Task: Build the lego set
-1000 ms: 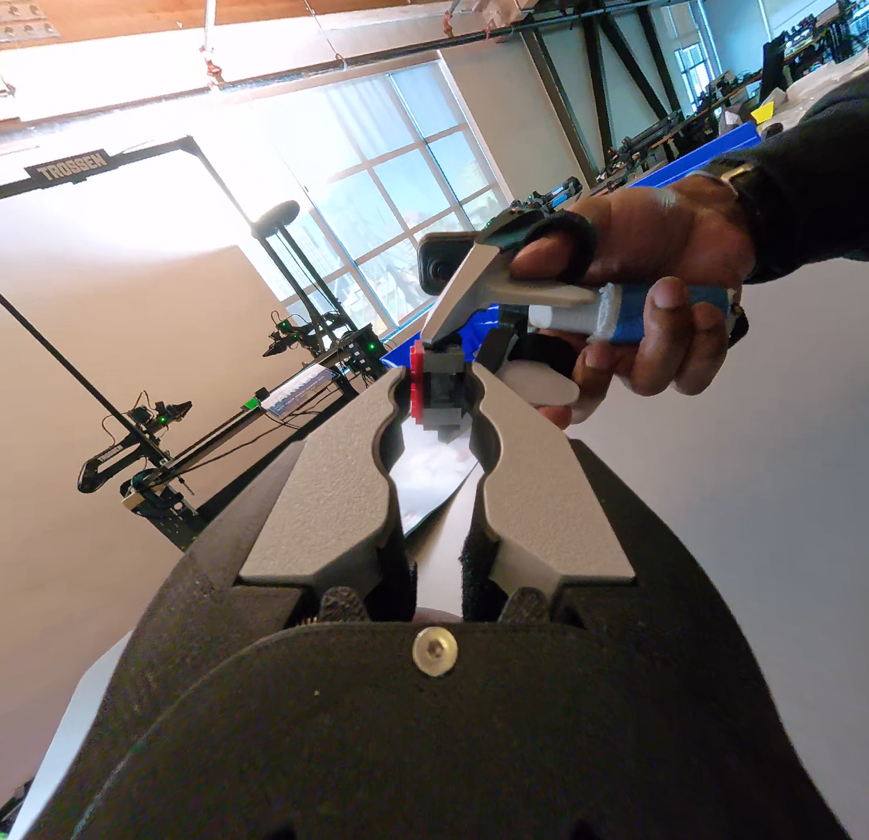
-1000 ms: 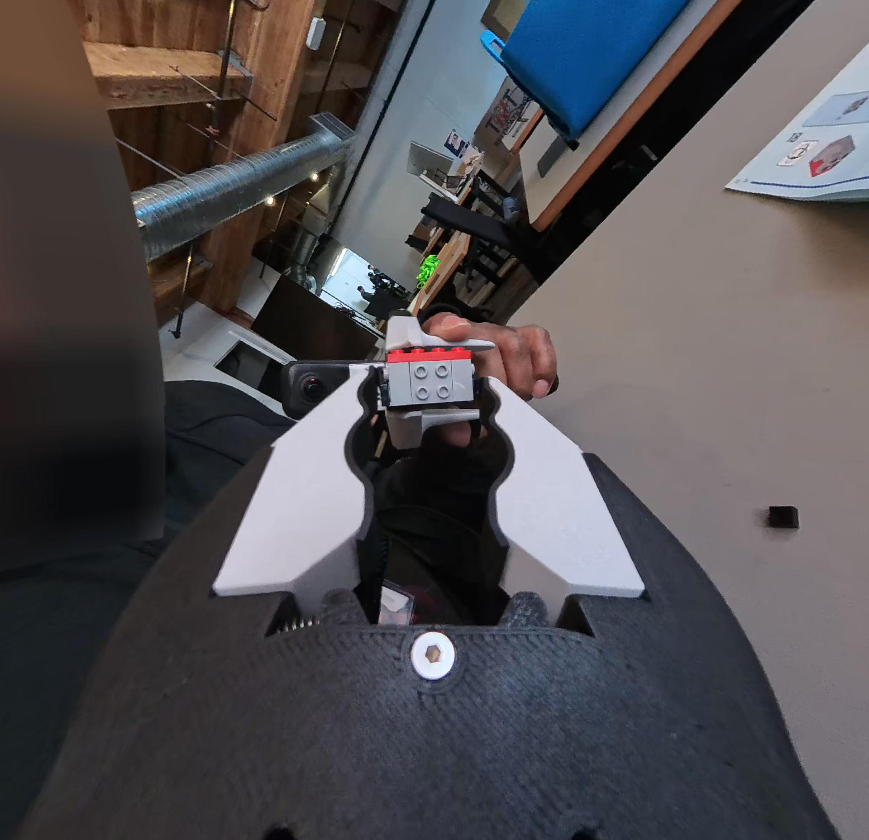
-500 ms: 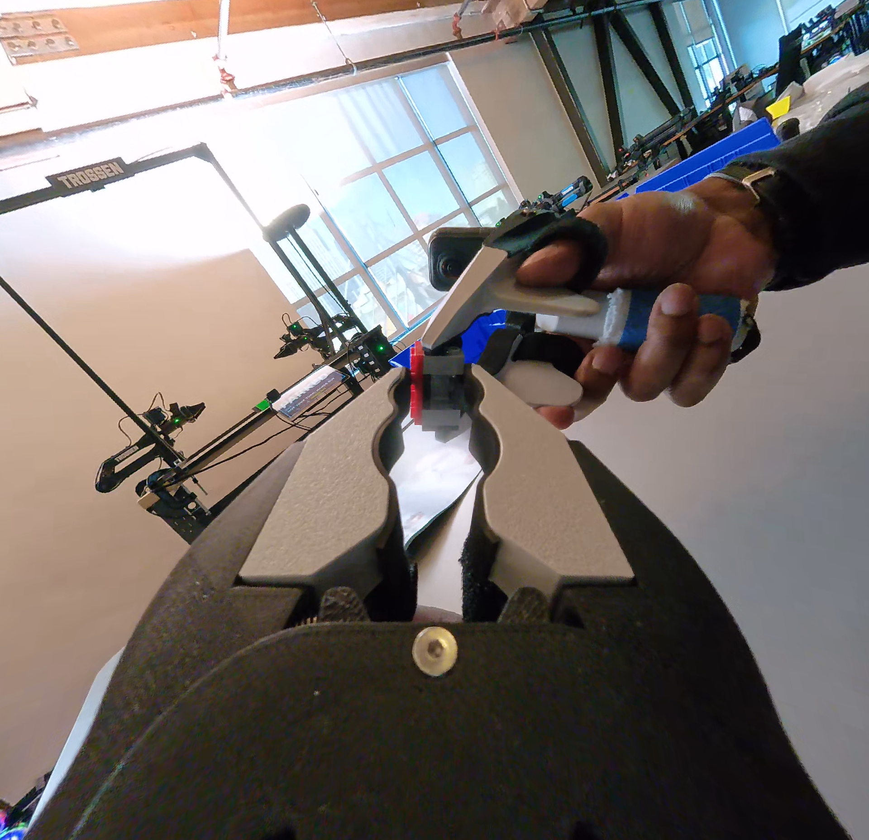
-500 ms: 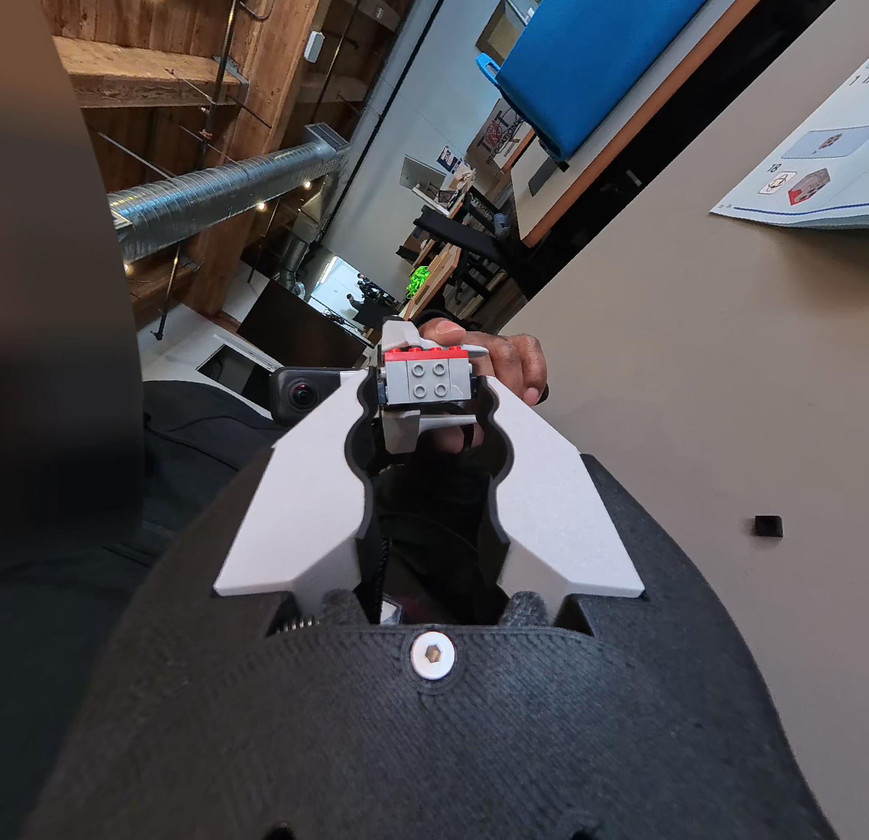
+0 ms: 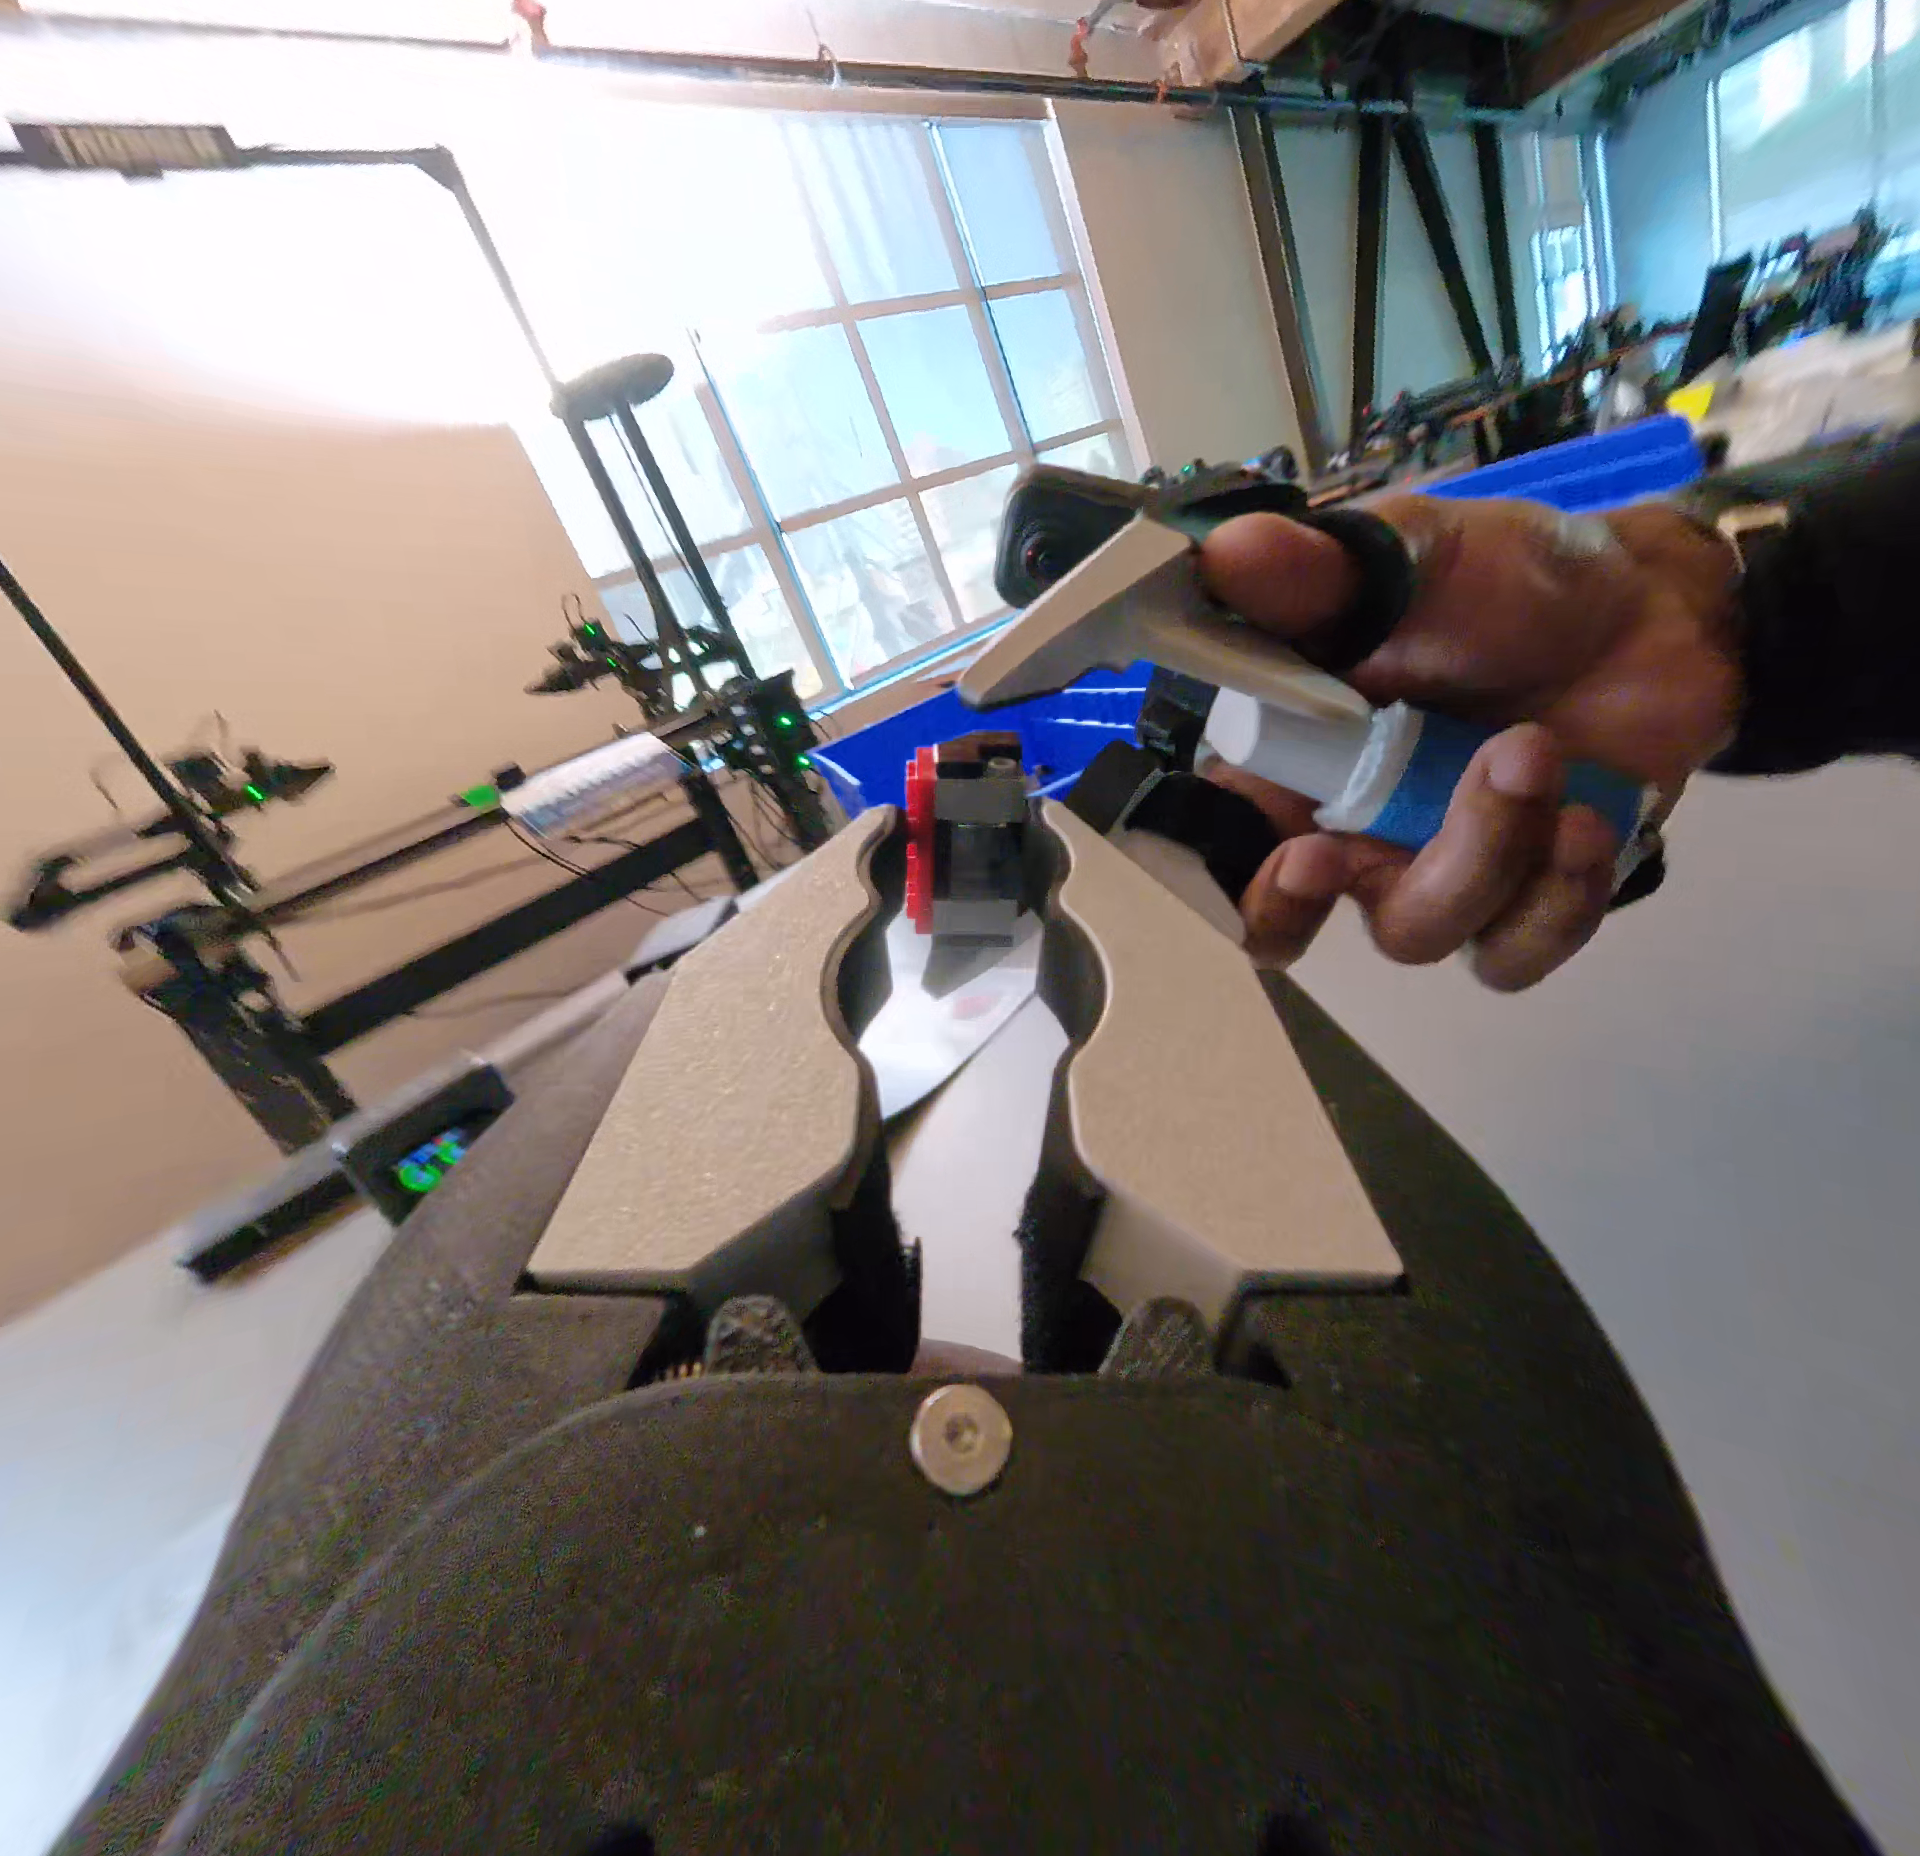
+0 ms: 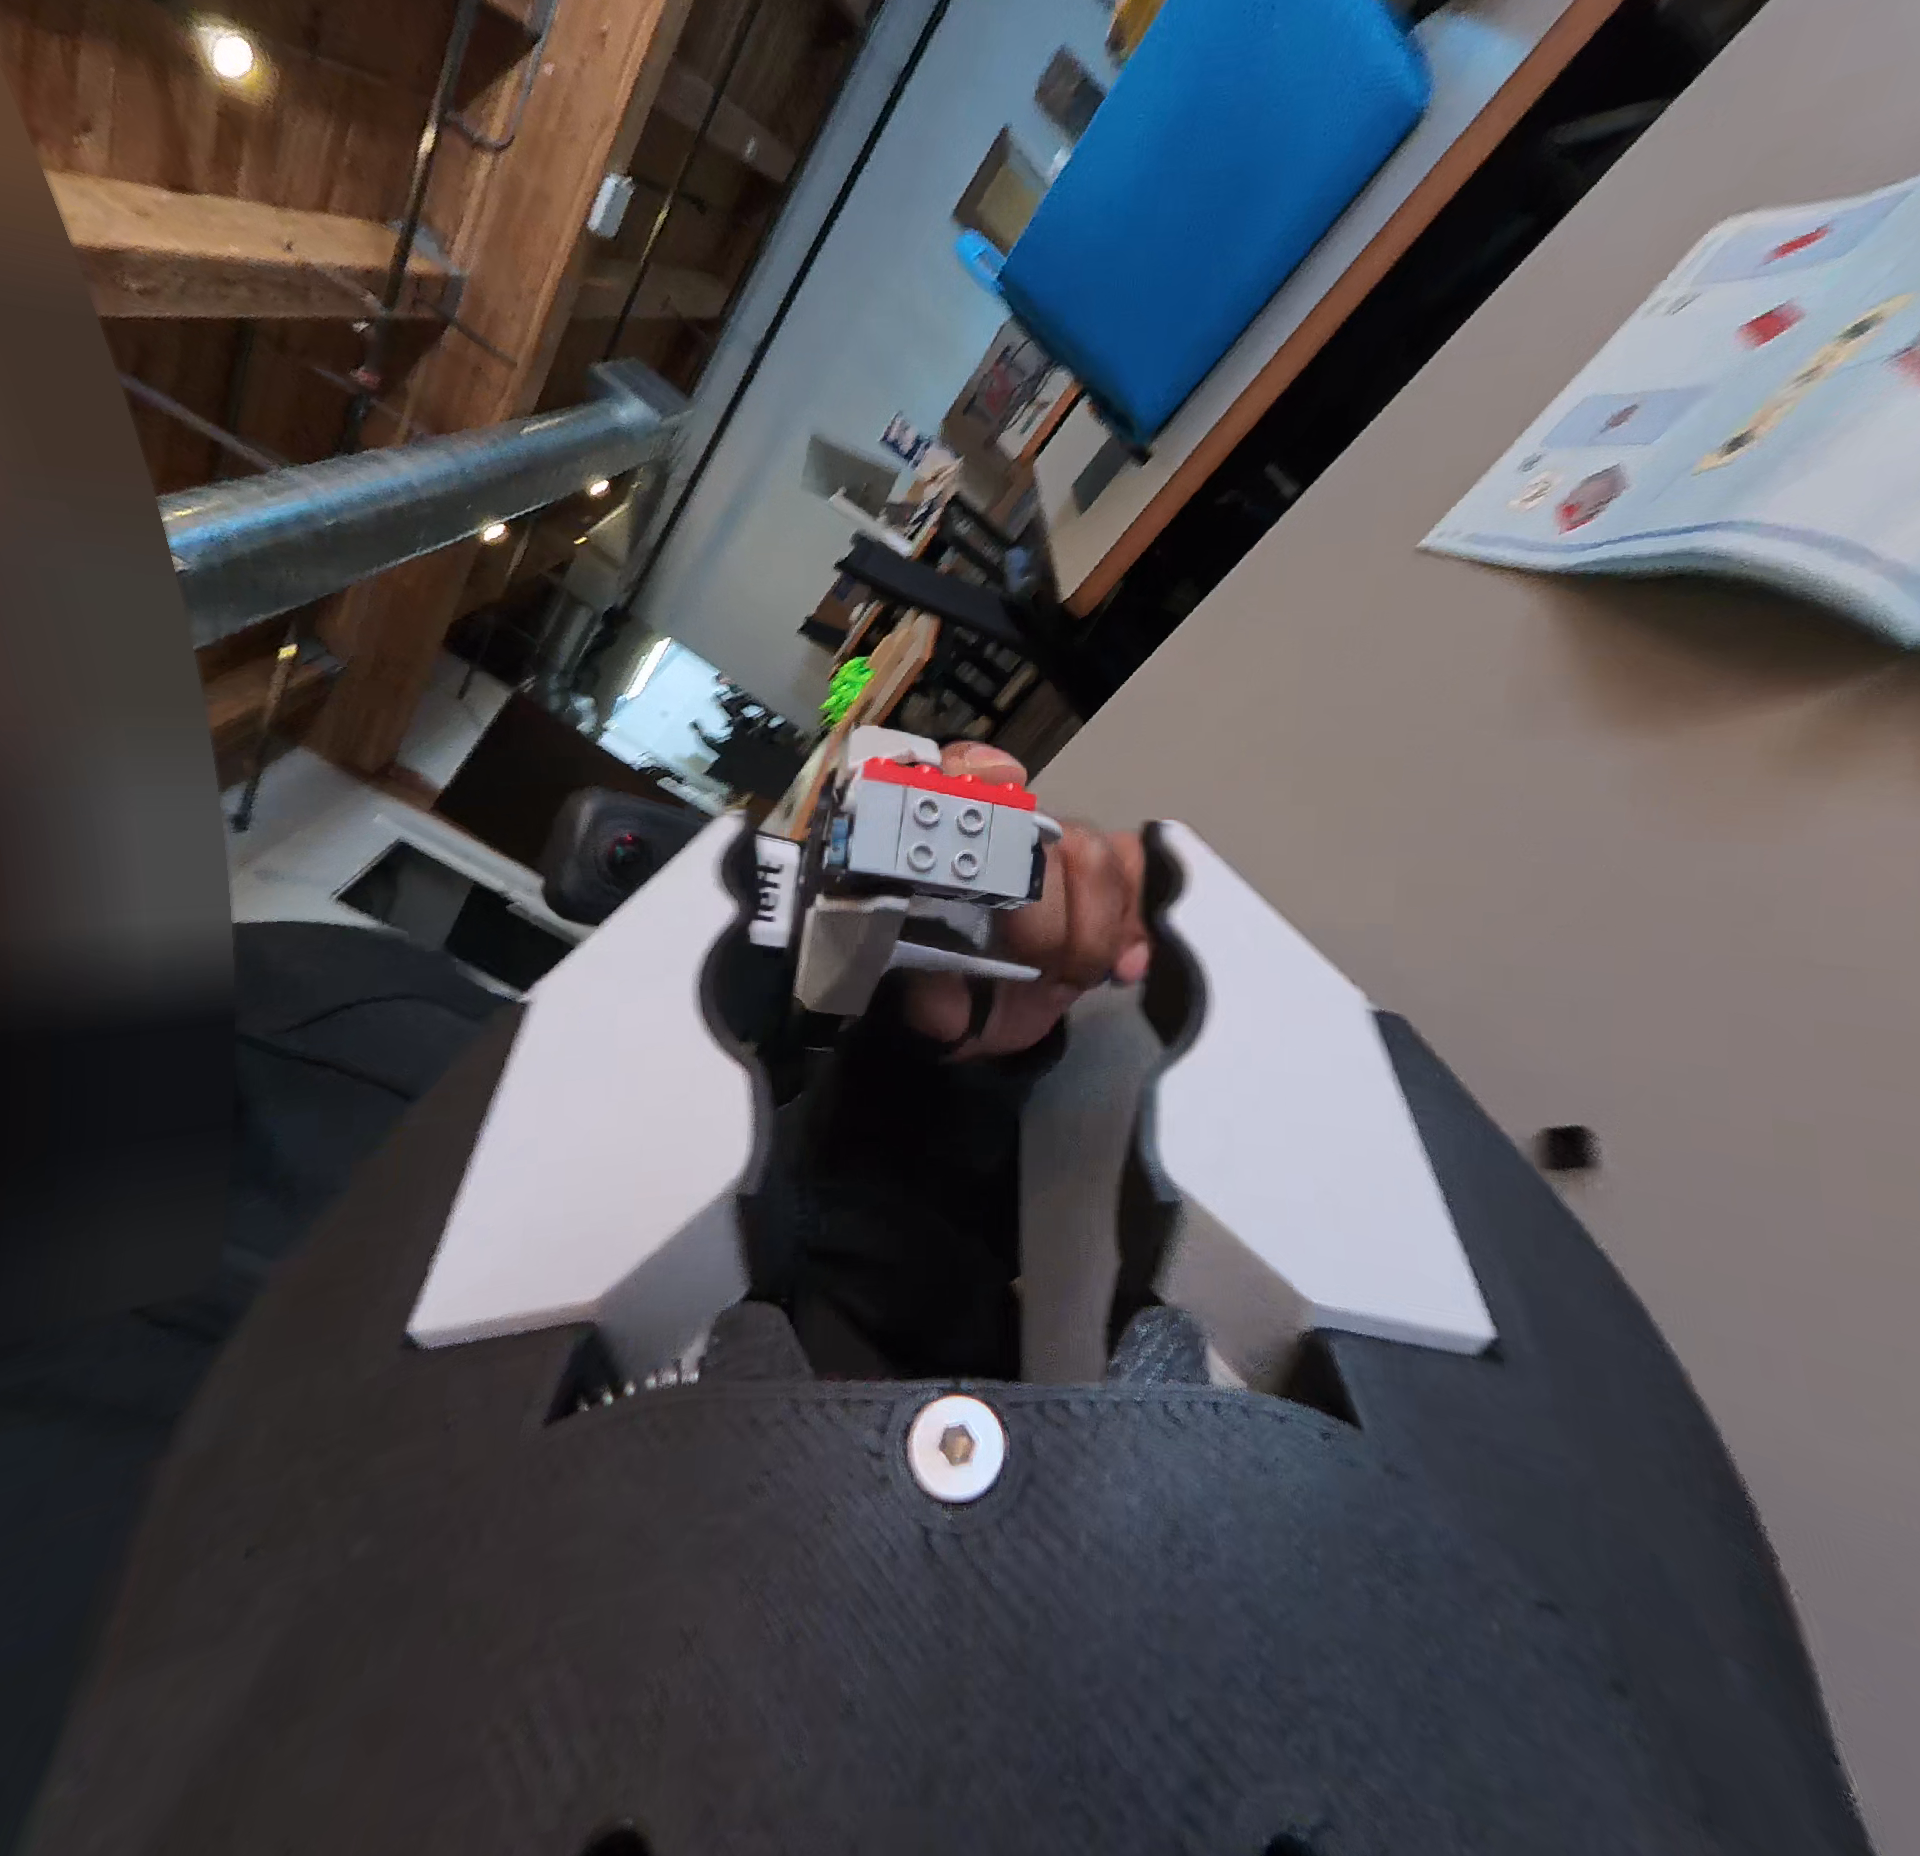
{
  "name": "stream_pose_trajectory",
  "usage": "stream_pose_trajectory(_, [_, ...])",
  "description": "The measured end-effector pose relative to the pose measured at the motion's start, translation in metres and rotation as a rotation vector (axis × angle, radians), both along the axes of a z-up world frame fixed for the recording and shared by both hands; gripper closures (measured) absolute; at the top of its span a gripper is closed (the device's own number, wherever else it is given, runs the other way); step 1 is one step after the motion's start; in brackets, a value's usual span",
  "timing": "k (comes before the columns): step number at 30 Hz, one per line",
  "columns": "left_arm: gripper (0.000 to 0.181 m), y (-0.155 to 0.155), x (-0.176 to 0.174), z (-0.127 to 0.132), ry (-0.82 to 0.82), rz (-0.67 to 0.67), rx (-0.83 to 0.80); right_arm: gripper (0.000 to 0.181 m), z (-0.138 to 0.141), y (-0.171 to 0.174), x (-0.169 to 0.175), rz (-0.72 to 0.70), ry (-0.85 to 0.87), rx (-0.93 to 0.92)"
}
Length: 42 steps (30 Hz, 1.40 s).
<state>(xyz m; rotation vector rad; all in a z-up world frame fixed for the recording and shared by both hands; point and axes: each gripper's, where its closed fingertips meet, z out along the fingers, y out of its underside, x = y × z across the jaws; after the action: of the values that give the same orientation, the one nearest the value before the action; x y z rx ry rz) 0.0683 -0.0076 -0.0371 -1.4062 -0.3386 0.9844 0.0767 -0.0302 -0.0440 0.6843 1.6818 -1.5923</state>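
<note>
Left tongs [image 5: 966, 850] clamp lego block [image 5: 961, 856]; right tongs [image 6: 951, 850] apart; booklet [image 6: 1745, 435] blurred, cut off.

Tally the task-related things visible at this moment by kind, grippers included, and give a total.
Grippers: 2, the left gripper shut on the assembly and the right gripper open.
Lego assemblies (red and grey): 1, held off the table.
Loose small black pieces on the table: 1.
Instruction booklets: 1, lying open on the table.
Total: 5
</note>
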Motion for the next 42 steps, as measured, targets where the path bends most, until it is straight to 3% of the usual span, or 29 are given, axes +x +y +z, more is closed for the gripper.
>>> stream_pose_trajectory(3, [0.159,-0.004,-0.012,-0.010,-0.156,-0.009,0.073,0.099,0.003,0.009,-0.016,-0.076,0.035,-0.032])
stream_pose_trajectory(5, [0.159,-0.008,-0.019,-0.016,-0.298,-0.036,0.167,0.098,-0.004,0.018,-0.026,-0.142,0.145,-0.013])
stream_pose_trajectory(9, [0.159,-0.015,-0.023,-0.021,-0.590,-0.193,0.454,0.100,-0.020,0.031,-0.038,-0.207,0.561,0.062])
stream_pose_trajectory(14, [0.160,-0.027,-0.017,-0.015,-0.801,-0.463,0.803,0.102,-0.023,0.026,-0.027,-0.148,1.122,0.143])
stream_pose_trajectory(20, [0.160,-0.024,-0.008,-0.018,-0.953,-0.638,0.930,0.097,-0.026,0.004,-0.008,0.025,1.532,0.191])
stream_pose_trajectory(27, [0.160,-0.017,-0.002,-0.017,-1.031,-0.761,0.995,0.100,-0.018,-0.009,-0.001,0.123,1.613,0.146])
stream_pose_trajectory(35, [0.160,-0.016,-0.002,-0.019,-1.060,-0.771,1.003,0.117,-0.018,-0.005,-0.004,0.261,1.530,0.131])
stream_pose_trajectory(42, [0.160,-0.013,-0.002,-0.020,-1.075,-0.783,1.005,0.119,-0.020,-0.003,-0.003,0.332,1.520,0.137])
